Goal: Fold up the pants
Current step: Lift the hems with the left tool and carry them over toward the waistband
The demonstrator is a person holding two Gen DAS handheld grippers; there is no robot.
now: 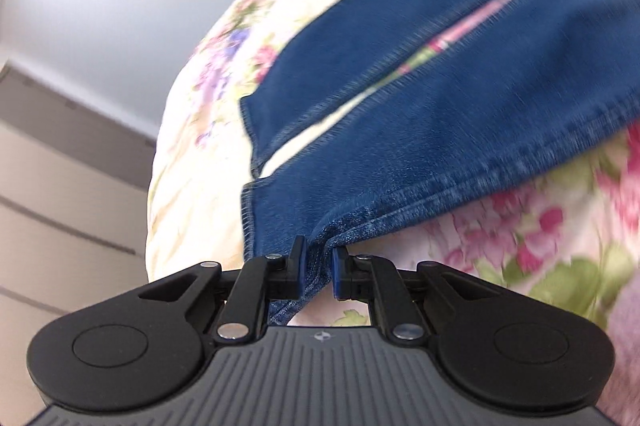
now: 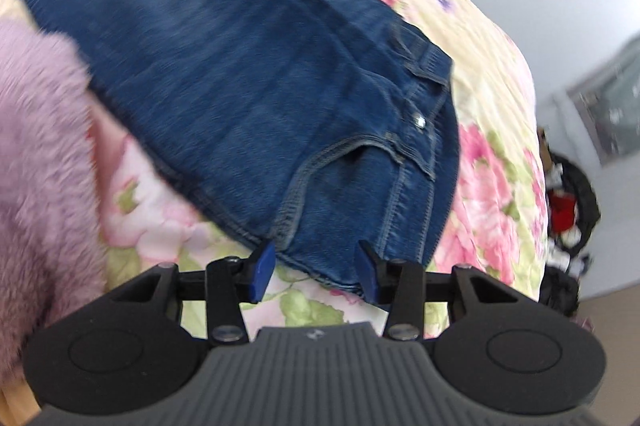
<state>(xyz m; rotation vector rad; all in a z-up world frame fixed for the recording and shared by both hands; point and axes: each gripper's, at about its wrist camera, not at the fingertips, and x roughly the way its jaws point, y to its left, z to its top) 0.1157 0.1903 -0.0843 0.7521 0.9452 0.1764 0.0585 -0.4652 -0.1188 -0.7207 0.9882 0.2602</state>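
Here left tool [image 1: 318, 266] clenched on jeans [image 1: 440, 106] hem; right tool [image 2: 316, 270] released, seemingly straddling waistband edge.

place: home bedroom | evidence: floral bedspread [image 2: 492, 114], drawer unit [image 1: 60, 186]

The blue denim pants [image 2: 248, 74] lie flat across the frame from upper left to lower right, waistband with a metal button at the right, hem ends bunched at lower centre in the left wrist view

Bright, soft daylight, blurred by motion.
I see smeared jeans [image 1: 460, 74] and bedspread [image 2: 492, 170], strong fisheye bending at edges, hardly any shadows, no glare.
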